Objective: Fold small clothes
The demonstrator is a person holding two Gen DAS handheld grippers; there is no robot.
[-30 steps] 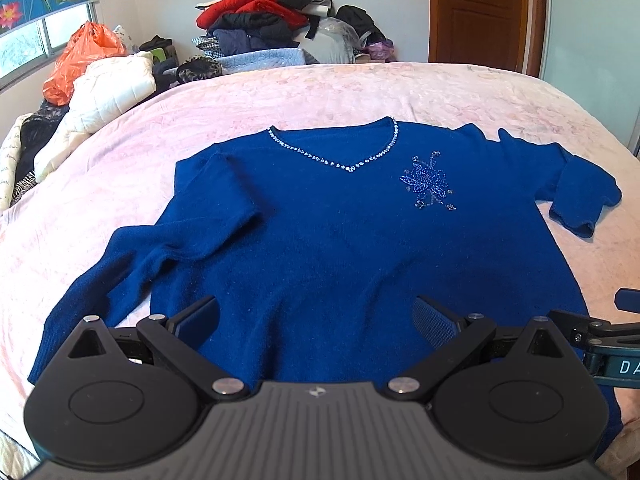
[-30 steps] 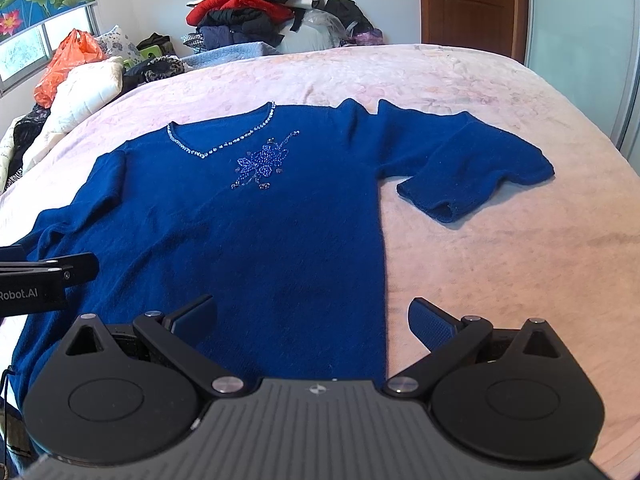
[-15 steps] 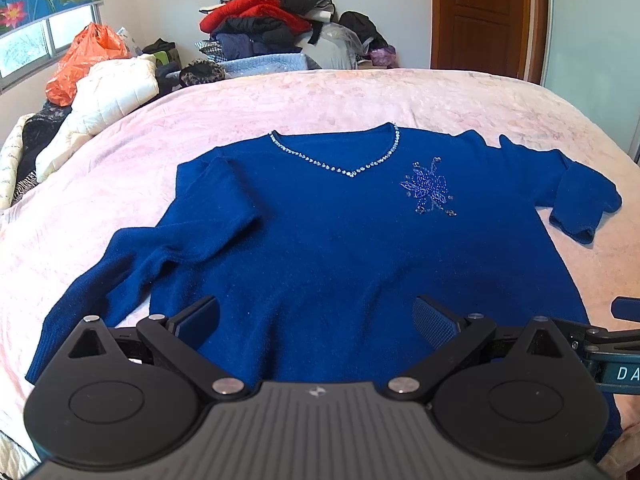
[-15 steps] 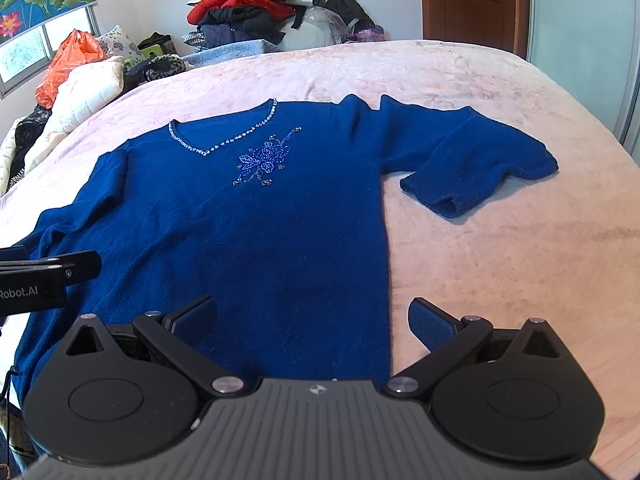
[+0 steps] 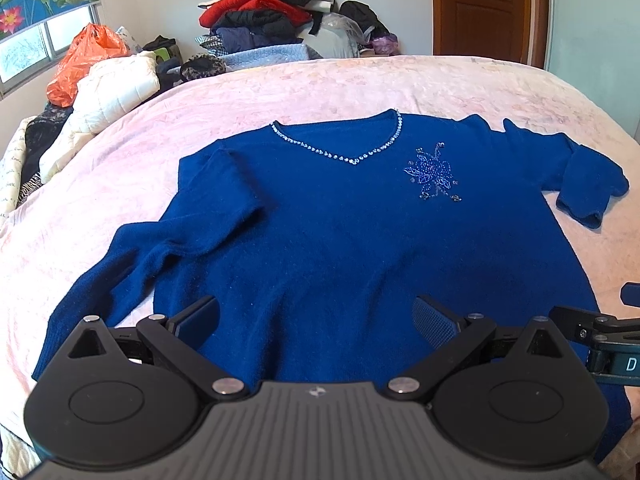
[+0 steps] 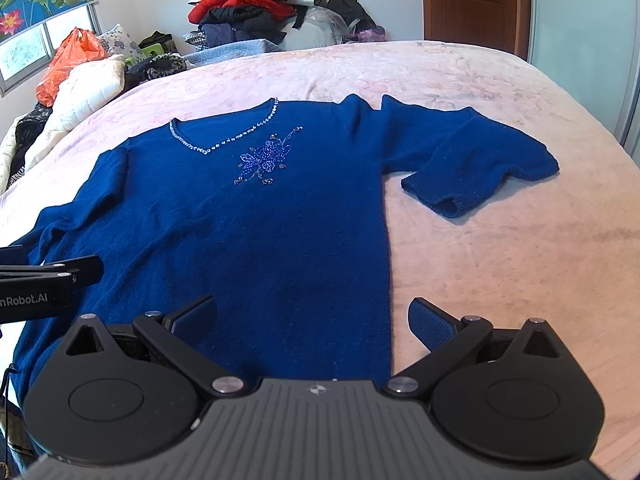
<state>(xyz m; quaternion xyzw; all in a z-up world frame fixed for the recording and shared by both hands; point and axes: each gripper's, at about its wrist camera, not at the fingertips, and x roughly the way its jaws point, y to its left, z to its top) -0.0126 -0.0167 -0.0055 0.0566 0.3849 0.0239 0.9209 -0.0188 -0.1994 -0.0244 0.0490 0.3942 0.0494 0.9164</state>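
A dark blue V-neck sweater (image 5: 340, 232) (image 6: 248, 232) with a beaded neckline and a beaded flower lies flat, front up, on the pink bed. Its left sleeve (image 5: 132, 264) runs down toward the near left; its right sleeve (image 6: 472, 168) is bent back on itself. My left gripper (image 5: 316, 316) hovers open over the sweater's lower hem, nothing between its fingers. My right gripper (image 6: 312, 316) is open too, above the hem's right side edge. Each gripper shows at the edge of the other's view.
The pink bedspread (image 5: 360, 88) (image 6: 500, 264) spreads wide around the sweater. A pile of clothes (image 5: 272, 12) sits at the far end, a white quilt (image 5: 108, 92) and an orange bag (image 5: 84, 56) at far left. A wooden door (image 5: 480, 4) stands behind.
Both views have drifted slightly back and up, so the sweater sits a little lower in frame. Both grippers stay open; the sweater has not moved.
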